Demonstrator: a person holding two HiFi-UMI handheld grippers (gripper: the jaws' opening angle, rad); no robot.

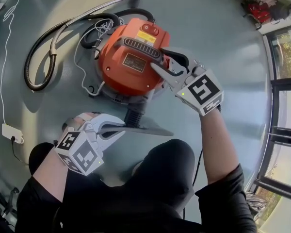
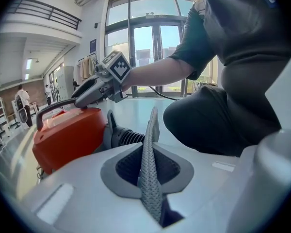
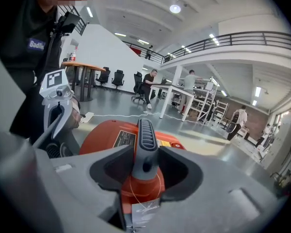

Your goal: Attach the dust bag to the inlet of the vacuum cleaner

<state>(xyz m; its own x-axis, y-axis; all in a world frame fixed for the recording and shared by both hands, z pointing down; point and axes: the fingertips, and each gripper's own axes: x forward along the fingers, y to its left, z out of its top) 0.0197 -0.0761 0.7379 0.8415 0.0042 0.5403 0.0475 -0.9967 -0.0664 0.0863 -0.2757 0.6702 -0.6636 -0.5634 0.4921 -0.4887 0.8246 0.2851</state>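
Left claw (image 1: 120, 131) grips rightward-pointing dust bag (image 1: 150, 130).

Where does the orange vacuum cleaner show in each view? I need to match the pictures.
Head view: vacuum cleaner, upper centre.
Left gripper view: vacuum cleaner, left of middle.
Right gripper view: vacuum cleaner, centre, straight ahead.
Shared landmark: its handle, on top in every view.

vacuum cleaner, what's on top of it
A grey handle, straddled by the open right gripper, a yellow label and a rating plate. The gripper covers the handle's end.
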